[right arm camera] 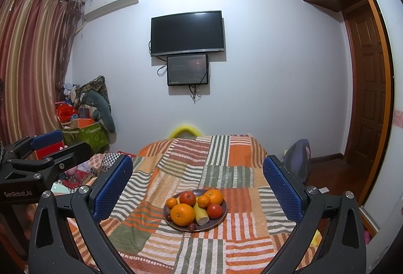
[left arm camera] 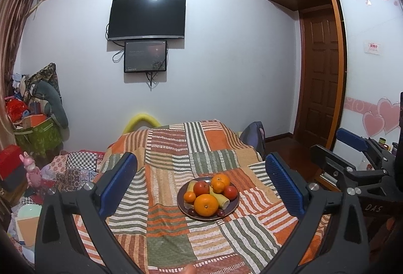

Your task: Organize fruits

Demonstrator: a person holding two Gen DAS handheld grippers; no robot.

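A dark round plate (left arm camera: 233,207) (right arm camera: 221,218) sits on the patchwork cloth of the table. It holds a big orange (left arm camera: 206,204) (right arm camera: 182,214) at the front, smaller oranges, two red apples (left arm camera: 201,188) (right arm camera: 187,197), a pale yellow-green stalk (left arm camera: 221,198) (right arm camera: 200,214) and dark grapes (left arm camera: 221,212) (right arm camera: 192,225). My left gripper (left arm camera: 201,188) is open and empty, held above and short of the plate. My right gripper (right arm camera: 197,188) is open and empty too, also short of the plate. Each gripper shows at the edge of the other's view.
The striped patchwork cloth (left arm camera: 171,236) (right arm camera: 239,236) covers the whole table. Clutter, boxes and toys (left arm camera: 32,138) lie on the left. A wooden door (left arm camera: 320,77) and wardrobe stand on the right. A TV (left arm camera: 147,18) hangs on the far wall.
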